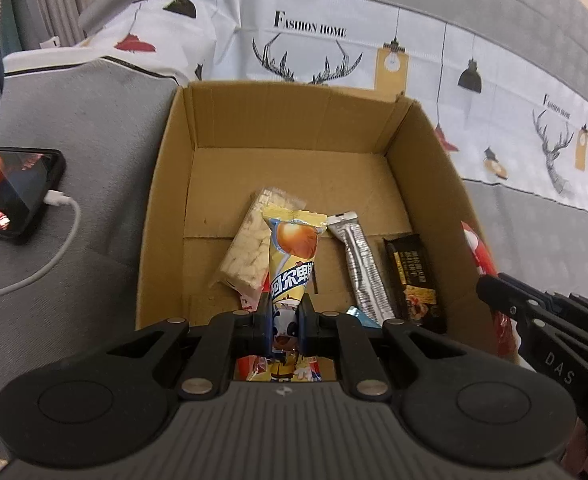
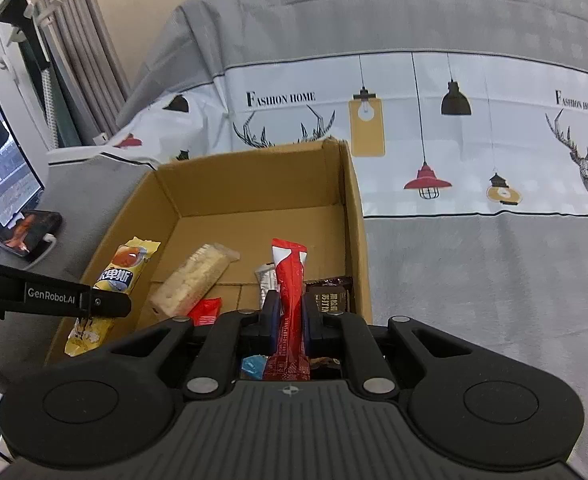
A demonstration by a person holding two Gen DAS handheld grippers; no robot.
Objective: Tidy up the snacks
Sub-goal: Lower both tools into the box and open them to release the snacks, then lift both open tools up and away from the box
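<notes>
An open cardboard box (image 1: pixel 294 120) (image 2: pixel 254 168) sits on a grey bed. My left gripper (image 1: pixel 285 320) is shut on a yellow snack packet (image 1: pixel 292 260) (image 2: pixel 114 276), held over the box's near edge. My right gripper (image 2: pixel 292 320) is shut on a red snack stick (image 2: pixel 290 280), also over the box's near end. Inside the box lie a clear pack of pale puffed pieces (image 1: pixel 250 244) (image 2: pixel 194 280), a silver stick packet (image 1: pixel 360 264) (image 2: pixel 264 280) and a dark chocolate-coloured packet (image 1: pixel 414 276) (image 2: pixel 330 292). A small red packet (image 2: pixel 205 312) and a blue wrapper (image 1: pixel 360 316) (image 2: pixel 252 364) lie near the front wall.
A phone (image 1: pixel 10 192) (image 2: pixel 30 228) with a lit screen and a white charging cable (image 1: pixel 50 256) lie on the grey bedding left of the box. A printed bedsheet (image 2: pixel 454 140) spreads behind and right of it. Curtains and a window stand at the far left.
</notes>
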